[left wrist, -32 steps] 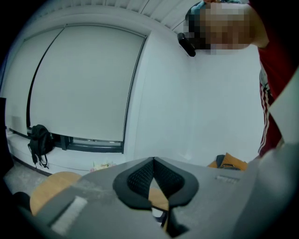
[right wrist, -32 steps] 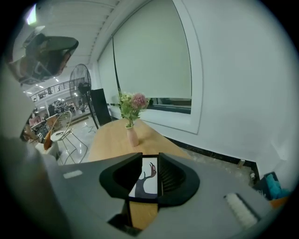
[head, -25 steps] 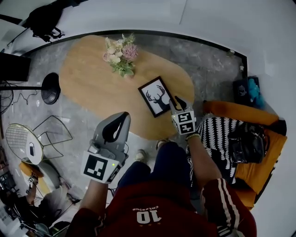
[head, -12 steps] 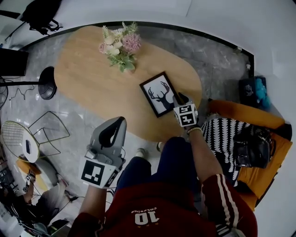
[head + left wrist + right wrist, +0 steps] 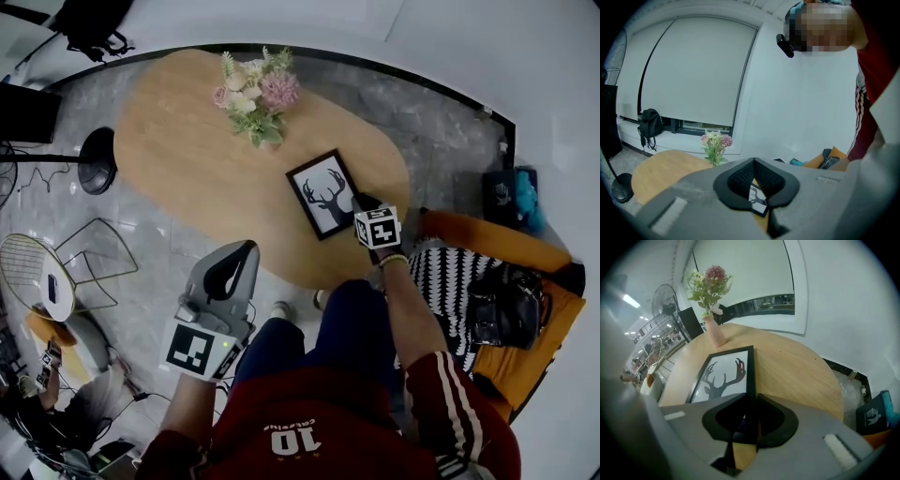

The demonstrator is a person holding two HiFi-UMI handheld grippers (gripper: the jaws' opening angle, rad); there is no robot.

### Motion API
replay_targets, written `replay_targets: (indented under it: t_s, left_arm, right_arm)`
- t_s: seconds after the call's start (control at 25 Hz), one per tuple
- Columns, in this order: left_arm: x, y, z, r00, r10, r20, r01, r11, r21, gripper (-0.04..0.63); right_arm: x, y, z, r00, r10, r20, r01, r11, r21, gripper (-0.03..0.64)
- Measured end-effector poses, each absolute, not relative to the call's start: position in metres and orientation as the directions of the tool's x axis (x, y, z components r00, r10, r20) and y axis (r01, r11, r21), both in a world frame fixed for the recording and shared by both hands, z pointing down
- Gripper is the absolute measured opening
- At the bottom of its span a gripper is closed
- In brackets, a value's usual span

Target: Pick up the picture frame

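The picture frame (image 5: 326, 193) lies flat on the table (image 5: 187, 159), not yet lifted; the right gripper (image 5: 364, 201) appears clamped on its edge. The left gripper (image 5: 242, 251) hangs off the table, jaws together, empty; the lift remains.

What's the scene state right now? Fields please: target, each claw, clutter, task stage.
target: picture frame, black border, deer print, lying on the wooden table near its edge
right claw: shut on the frame's black edge, jaws one on each side of it
left claw: shut, empty, held off the table beside the person's leg
clutter: vase of flowers at the table's far side, apart from the frame
task stage: grip on, frame not yet lifted
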State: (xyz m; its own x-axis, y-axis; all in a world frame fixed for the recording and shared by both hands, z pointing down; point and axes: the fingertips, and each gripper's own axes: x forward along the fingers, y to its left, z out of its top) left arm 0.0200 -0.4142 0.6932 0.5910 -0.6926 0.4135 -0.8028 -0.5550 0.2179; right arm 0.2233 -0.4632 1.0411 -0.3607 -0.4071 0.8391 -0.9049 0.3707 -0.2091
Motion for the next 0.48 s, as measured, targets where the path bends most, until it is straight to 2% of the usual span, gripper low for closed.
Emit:
replay_targets:
  t_s: [0.48]
  left_arm:
    - [0.014, -0.42, 0.67, 0.589, -0.707, 0.391, -0.805, -0.554, 0.21, 0.0]
  right_arm:
    - [0.23, -0.469, 1.01, -0.326, -0.475, 0.817, -0.924, 0.343, -0.169, 0.063]
